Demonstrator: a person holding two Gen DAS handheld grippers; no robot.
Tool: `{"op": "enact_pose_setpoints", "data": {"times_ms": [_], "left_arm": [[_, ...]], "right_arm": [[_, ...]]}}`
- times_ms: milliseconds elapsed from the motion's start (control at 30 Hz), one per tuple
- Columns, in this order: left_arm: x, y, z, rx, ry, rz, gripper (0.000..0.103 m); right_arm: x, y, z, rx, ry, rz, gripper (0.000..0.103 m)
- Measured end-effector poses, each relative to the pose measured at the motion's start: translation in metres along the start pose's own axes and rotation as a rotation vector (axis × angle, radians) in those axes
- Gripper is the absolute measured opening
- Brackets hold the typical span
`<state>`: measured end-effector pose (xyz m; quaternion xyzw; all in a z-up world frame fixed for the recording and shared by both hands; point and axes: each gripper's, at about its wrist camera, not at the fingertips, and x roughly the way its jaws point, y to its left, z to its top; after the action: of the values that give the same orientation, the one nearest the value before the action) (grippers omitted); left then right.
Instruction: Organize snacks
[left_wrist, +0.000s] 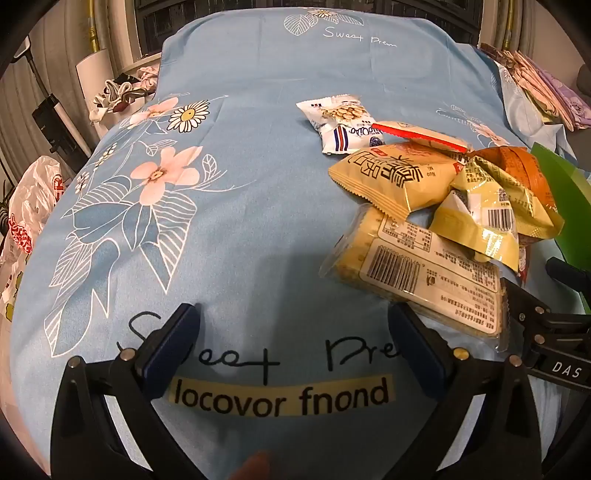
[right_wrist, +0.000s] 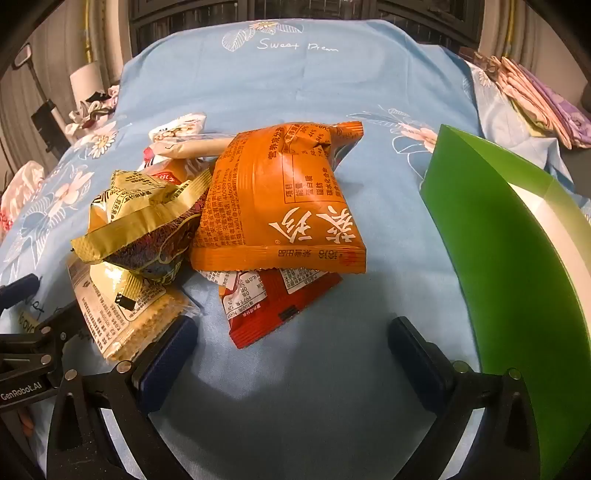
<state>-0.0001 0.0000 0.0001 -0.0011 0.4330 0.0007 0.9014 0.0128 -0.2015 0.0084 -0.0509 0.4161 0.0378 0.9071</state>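
A pile of snack packs lies on a blue flowered bedsheet. In the left wrist view I see a clear cracker pack, a yellow pack, gold packs and a white peanut pack. My left gripper is open and empty, just left of the cracker pack. In the right wrist view an orange pack lies on a red pack, beside a gold pack and the cracker pack. My right gripper is open and empty, just short of the red pack.
A green box with a white inside stands open at the right of the pile; it also shows in the left wrist view. Folded cloths lie at the far right. Bags and clutter sit off the bed's left side.
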Motion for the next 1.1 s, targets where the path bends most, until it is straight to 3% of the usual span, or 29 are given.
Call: {"op": "enact_pose_setpoints", "data": {"times_ms": [1100], "left_arm": [[0.0039, 0.0028, 0.004, -0.004, 0.03, 0.002, 0.103]], "right_arm": [[0.0018, 0.0001, 0.0006, -0.004, 0.014, -0.004, 0.103]]}}
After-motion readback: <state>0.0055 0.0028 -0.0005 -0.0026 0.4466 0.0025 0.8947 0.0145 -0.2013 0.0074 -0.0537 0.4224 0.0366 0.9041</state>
